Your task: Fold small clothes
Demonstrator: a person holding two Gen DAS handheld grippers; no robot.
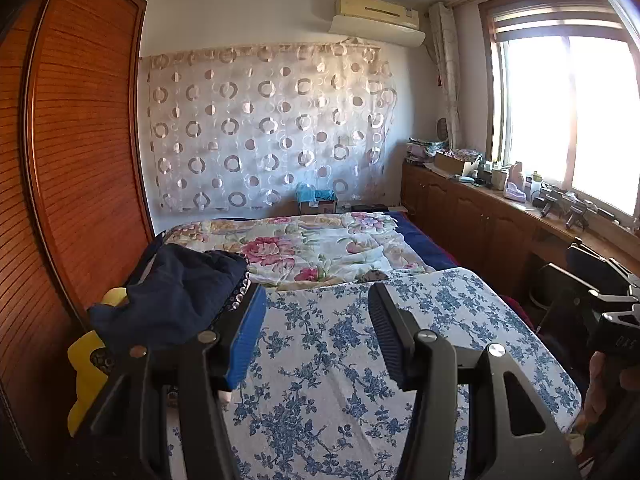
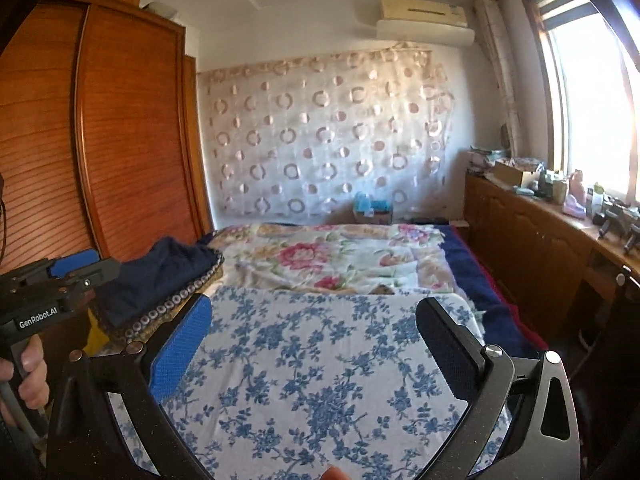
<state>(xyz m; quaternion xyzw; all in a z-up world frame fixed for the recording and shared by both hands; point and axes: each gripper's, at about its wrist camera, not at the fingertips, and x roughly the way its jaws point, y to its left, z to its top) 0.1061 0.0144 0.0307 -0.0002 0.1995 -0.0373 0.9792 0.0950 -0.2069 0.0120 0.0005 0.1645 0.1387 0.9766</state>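
White lettering reading "GenRobot.AI" stands on the black body of the left gripper (image 2: 86,266), seen at the left edge of the right wrist view just above the fingers of the hand (image 2: 30,376) that holds its handle. In the left wrist view, the black body of the right gripper (image 1: 592,276) at the right edge carries a few pale letters, too small and blurred to make out. Nothing else in either view can be read.

free: blue-flowered board (image 2: 320,360) bare | obstacle: dark clothes pile (image 2: 160,276) at left edge
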